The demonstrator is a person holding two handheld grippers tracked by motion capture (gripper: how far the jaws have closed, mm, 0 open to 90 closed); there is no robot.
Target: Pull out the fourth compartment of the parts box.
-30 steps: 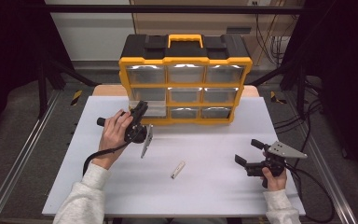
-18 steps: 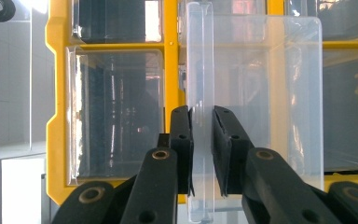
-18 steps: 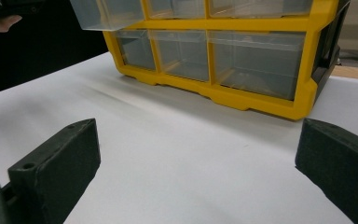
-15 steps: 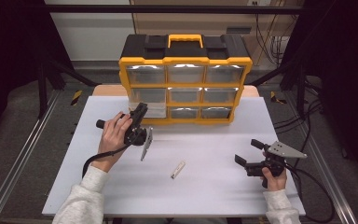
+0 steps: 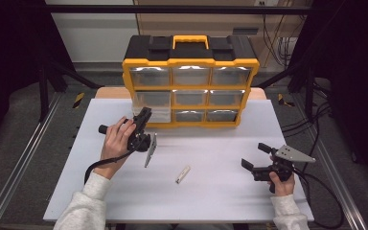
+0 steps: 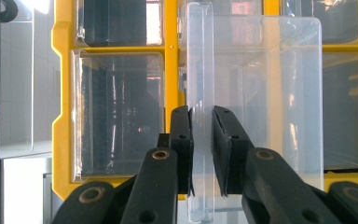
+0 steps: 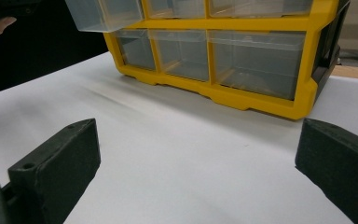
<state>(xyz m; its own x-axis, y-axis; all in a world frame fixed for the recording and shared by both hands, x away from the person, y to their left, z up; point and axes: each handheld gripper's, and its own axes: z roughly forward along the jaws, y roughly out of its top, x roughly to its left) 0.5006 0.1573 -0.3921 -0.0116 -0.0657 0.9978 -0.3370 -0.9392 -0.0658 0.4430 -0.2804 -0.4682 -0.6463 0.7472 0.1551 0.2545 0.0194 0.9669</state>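
Almost nothing differs between the earlier pictures and this moment. The left gripper may sit a touch nearer the organiser, its jaws clamped on the clear drawer front, though the high view is too coarse to be sure.

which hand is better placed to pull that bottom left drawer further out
Left. The left gripper is already shut on the clear drawer front lip. The right gripper rests open on the table, far off.
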